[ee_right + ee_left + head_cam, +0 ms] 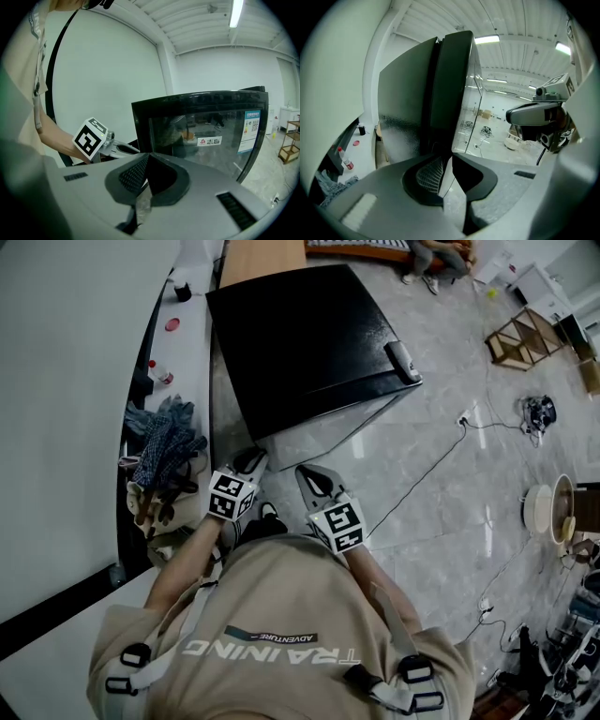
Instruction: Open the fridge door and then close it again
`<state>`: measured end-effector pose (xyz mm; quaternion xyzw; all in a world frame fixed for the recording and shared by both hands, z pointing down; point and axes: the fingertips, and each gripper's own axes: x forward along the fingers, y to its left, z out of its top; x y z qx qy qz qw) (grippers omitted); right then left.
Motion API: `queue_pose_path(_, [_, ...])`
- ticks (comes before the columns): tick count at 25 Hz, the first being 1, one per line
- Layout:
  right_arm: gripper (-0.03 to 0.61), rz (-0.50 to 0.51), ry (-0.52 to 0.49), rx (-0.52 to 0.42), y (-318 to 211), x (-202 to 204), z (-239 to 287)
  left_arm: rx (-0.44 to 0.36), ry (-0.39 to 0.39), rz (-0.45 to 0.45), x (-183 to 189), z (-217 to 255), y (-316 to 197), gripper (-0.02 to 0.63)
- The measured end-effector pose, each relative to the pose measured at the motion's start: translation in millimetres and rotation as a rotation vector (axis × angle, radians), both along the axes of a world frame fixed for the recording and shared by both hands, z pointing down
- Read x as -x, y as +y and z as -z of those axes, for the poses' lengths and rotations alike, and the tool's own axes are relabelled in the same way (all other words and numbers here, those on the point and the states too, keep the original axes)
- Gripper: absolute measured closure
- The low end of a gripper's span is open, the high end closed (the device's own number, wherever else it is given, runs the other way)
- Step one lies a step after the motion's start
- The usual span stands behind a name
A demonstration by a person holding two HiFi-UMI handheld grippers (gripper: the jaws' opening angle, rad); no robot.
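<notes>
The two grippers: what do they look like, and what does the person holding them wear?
The left gripper and the right gripper look alike: a grey body, dark pointed jaws with a gridded inner pad, and a white cube with black square markers. The person wears a beige short-sleeved shirt with pale lettering, and grey straps with black buckles over the shoulders.

Counter clutter and a cabled floor around the fingers.
Just left of the left fingers (249,463), a heap of gloves (167,442) lies at the near end of the white counter (195,343). Farther ahead on it stand a small bottle (159,373), a red lid (172,323) and a black cup (182,292). Right of the right fingers (317,480), a cable (427,474) trails over the grey floor (441,399). A wooden rack (520,337) stands well ahead to the right, and a person (439,257) sits far ahead.
</notes>
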<state>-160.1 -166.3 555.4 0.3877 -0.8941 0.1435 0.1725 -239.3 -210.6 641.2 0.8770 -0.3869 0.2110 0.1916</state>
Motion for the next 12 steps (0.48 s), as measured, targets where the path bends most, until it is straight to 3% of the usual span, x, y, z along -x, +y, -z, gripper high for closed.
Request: queue_pose_path(12, [0.583, 0.049, -0.016, -0.016, 10, -15, 4, -0.014, -0.046, 0.068, -1, 1, -2, 0.561])
